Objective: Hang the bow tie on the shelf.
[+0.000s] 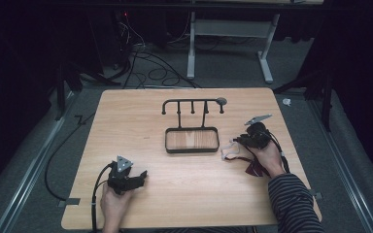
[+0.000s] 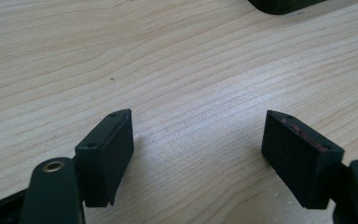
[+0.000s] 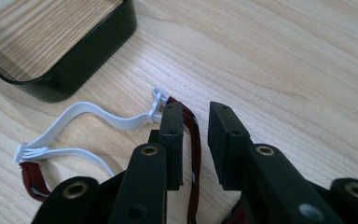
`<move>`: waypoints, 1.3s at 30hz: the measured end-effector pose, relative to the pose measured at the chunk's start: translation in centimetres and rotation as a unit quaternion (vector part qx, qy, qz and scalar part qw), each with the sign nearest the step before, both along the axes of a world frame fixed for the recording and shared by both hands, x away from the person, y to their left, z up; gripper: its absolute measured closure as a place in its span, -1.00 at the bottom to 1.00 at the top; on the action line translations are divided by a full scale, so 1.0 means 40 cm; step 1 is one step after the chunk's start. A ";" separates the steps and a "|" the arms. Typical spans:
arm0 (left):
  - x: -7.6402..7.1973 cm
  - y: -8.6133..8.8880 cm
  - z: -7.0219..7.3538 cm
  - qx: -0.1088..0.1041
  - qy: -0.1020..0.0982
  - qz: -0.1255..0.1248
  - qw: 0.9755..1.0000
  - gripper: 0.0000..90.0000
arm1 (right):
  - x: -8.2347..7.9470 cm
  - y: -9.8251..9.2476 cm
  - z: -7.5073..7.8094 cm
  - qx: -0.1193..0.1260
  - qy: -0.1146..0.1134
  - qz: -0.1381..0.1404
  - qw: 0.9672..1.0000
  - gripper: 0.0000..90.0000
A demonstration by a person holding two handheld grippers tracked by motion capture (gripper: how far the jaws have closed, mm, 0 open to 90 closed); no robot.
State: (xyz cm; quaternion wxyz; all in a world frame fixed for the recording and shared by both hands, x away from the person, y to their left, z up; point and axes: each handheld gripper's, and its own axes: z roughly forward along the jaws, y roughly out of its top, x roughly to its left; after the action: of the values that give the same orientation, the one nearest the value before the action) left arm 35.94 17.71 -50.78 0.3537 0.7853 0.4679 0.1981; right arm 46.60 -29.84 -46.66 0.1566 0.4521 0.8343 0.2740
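Strap [image 3: 193,140] lies between the right hand-held gripper's [image 3: 196,140] narrowly parted jaws.

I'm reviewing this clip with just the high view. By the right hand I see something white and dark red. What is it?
Observer: A dark red strap with a white band joined to it; the strap runs between the right gripper's jaws.
Operator: Has the gripper closed on it?
Observer: No, a gap remains between the jaws beside the strap.
Operator: And the left gripper, anything in it?
Observer: Nothing; the left gripper is wide open over bare table.
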 end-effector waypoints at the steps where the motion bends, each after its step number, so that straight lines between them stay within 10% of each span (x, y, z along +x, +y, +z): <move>1: 0.000 0.000 0.000 0.000 0.000 0.000 1.000 -0.43 | 0.004 0.000 -0.006 -0.002 0.004 -0.001 1.000 0.72; 22: 0.000 0.000 0.000 0.000 0.000 0.000 1.000 -0.43 | 0.014 0.006 -0.031 -0.024 0.025 0.013 0.999 1.00; 39: 0.000 0.000 0.000 0.000 0.000 0.000 1.000 -0.43 | -0.058 -0.006 0.102 -0.005 -0.063 0.025 0.998 1.00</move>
State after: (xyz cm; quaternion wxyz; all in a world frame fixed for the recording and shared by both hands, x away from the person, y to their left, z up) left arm 35.94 17.72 -50.78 0.3539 0.7854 0.4677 0.1980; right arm 44.26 -30.09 -42.58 0.2044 0.4117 0.8353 0.3018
